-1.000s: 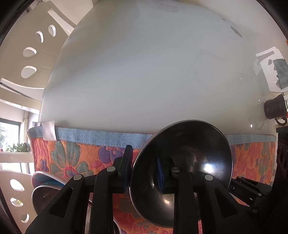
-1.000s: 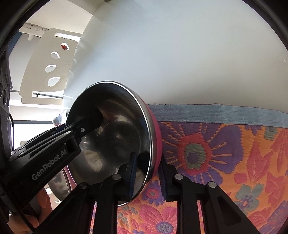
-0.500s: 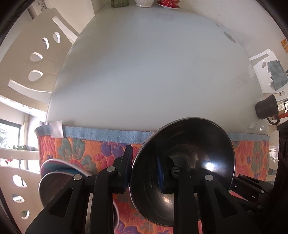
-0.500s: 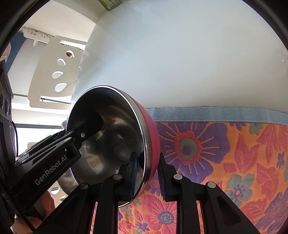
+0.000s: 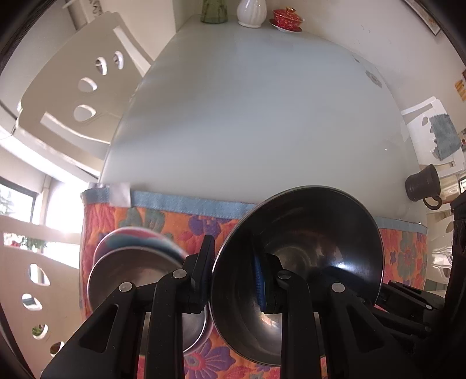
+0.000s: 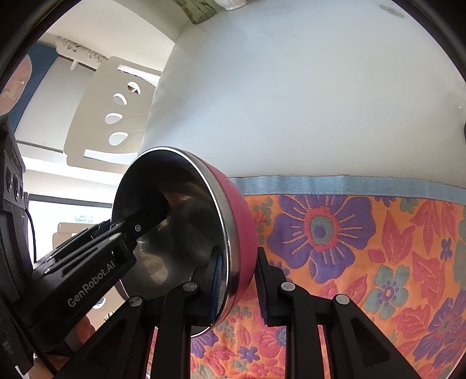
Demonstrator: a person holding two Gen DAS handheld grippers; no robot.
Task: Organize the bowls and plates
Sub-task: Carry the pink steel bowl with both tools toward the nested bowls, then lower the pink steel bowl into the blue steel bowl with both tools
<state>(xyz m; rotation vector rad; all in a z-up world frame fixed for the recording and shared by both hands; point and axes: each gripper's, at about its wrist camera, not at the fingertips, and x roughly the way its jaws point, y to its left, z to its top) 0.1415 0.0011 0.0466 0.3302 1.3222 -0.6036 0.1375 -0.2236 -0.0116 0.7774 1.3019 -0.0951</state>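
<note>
Both grippers hold one steel bowl with a pink outside (image 6: 201, 233) by its rim, tilted on edge above the flowered cloth (image 6: 364, 247). In the left wrist view its dark inside (image 5: 305, 262) faces me, and my left gripper (image 5: 233, 280) is shut on its left rim. My right gripper (image 6: 237, 285) is shut on its lower rim; the left gripper's black body (image 6: 87, 271) reaches into the bowl from the left. A second steel bowl with a blue and pink outside (image 5: 131, 271) sits low at the left, on the cloth.
A white table (image 5: 262, 122) stretches ahead past the cloth's blue hem. A dark mug (image 5: 422, 186) stands at its right edge. A green jar (image 5: 214, 11), a white vase (image 5: 252, 13) and a red lidded cup (image 5: 287, 17) stand at the far end. White chairs (image 5: 72, 96) stand left.
Both grippers have risen and drawn back with the pink bowl, so more of the table and its far end show. The second bowl at the left has come further into view.
</note>
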